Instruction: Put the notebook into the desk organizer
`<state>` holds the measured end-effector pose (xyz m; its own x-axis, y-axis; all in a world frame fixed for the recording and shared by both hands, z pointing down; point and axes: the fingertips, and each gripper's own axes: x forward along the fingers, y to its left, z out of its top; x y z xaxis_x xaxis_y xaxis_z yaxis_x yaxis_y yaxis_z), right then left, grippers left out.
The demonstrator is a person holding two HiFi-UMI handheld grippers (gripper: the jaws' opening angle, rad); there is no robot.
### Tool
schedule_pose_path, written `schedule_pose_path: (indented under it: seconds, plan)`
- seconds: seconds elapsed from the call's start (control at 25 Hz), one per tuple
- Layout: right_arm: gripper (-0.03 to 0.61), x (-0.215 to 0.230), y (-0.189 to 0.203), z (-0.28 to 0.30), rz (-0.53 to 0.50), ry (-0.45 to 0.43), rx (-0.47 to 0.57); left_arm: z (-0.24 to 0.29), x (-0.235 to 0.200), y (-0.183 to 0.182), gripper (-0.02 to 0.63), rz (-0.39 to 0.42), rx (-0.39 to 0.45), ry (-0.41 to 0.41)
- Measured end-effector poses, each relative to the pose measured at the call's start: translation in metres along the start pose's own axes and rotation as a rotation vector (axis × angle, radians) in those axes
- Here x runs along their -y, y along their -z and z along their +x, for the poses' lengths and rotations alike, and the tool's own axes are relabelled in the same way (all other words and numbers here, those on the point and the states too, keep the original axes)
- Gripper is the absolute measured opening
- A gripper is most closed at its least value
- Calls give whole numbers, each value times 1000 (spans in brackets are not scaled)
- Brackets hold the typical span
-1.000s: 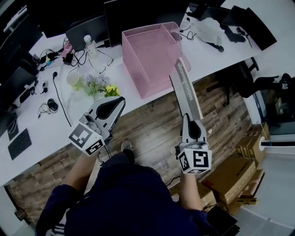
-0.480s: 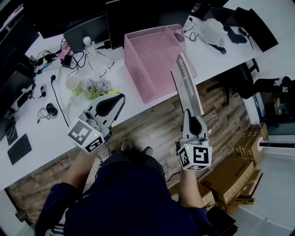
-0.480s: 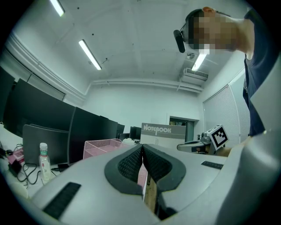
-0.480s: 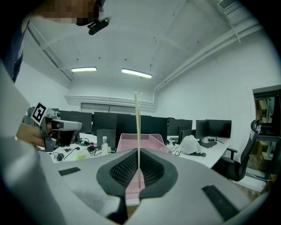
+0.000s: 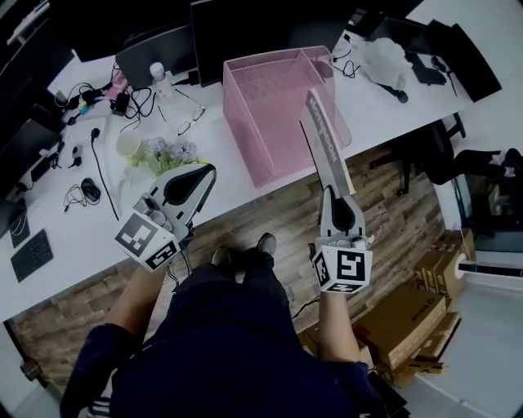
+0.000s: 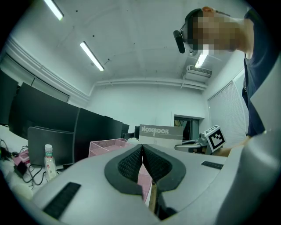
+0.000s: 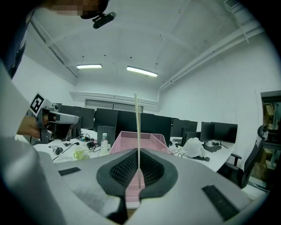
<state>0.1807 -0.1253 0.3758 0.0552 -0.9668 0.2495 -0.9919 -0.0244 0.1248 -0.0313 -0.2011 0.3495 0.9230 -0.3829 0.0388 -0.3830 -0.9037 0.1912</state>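
Observation:
The grey notebook (image 5: 325,144) stands on edge in the air, pinched at its lower end by my right gripper (image 5: 335,198), which is shut on it. In the right gripper view the notebook (image 7: 137,132) shows as a thin upright edge between the pads. Its top reaches over the front right of the pink mesh desk organizer (image 5: 270,106), which sits on the white desk (image 5: 82,237). My left gripper (image 5: 200,175) hovers over the desk's front edge, left of the organizer, shut with nothing in it. From the left gripper view the notebook cover (image 6: 160,134) rises behind the jaws.
A white cup (image 5: 129,144), small flowers (image 5: 167,151), glasses (image 5: 188,118), a bottle (image 5: 159,80) and cables lie left of the organizer. Dark monitors (image 5: 245,24) line the desk's back. Cardboard boxes (image 5: 404,318) sit on the wooden floor at the right.
The notebook and right gripper have shifted slightly toward the organizer. The left gripper has drifted a little left and nearer the desk. The person's feet have stepped forward.

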Motion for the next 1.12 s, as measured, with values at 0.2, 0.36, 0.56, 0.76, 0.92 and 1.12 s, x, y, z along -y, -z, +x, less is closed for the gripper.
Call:
schedule_pose_path:
  seconds: [0.2,0.36,0.56,0.76,0.92,1.12]
  plan:
    - [9,12,1,22,-59,-41,-5,12,-2,0,28,-2,0,-48]
    - [9,28,4,41,-107,-80,-12,28,0,2,28,-10,2,-99]
    - [9,51,8,66,-169,-127,-18,47,0,6,28,-22,-4,-170]
    - [9,68,11,86,-229,-153,-13,64,3,13,28,-29,-20,-218]
    - [9,71,17,96,-304,-171,-15,72,4,17,28,-32,-30,-250]
    - [14,61,29,98,-401,-198,-28,75,6,25,28,-44,-43,-274]
